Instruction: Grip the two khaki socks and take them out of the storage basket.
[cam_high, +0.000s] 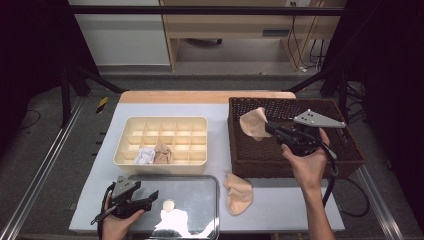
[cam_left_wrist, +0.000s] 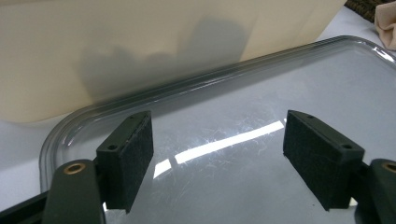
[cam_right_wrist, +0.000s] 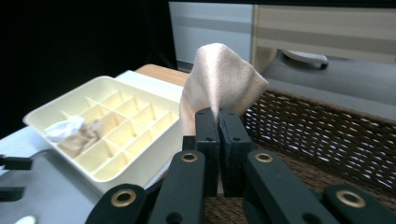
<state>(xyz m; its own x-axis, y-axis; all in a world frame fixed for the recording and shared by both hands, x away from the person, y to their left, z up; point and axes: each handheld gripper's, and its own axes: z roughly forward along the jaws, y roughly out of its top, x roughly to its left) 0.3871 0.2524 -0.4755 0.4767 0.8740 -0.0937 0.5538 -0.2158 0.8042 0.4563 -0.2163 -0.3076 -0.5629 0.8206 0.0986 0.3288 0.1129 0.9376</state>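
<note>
- The beige sock (cam_right_wrist: 219, 77) is held up over the left part of the brown wicker basket (cam_high: 345, 150), at the right of the desk (cam_high: 280, 205), pinched by the right gripper (cam_high: 270, 128).
- It looks light, limp and a little silky: the free cloth stands up in a soft fold above the pinch and would sag or swing with any quick move. I judge it not fragile, but thin enough to slip from a shallow hold, so a bite well in from the hem is safer than one at the very edge.
- The right jaws are clenched on a fold of it, pads pressed together with cloth between.
- The right hand reaches in from the near right, gripper pointing left towards the cream divider tray (cam_high: 125, 150), where two rolled pieces already sit in near compartments.
- A second beige sock (cam_high: 239, 194) lies flat on the desk just near of the basket.
- The left gripper (cam_high: 150, 197) rests over the clear lid (cam_left_wrist: 261, 186) at the near left, jaws released and empty.
</note>
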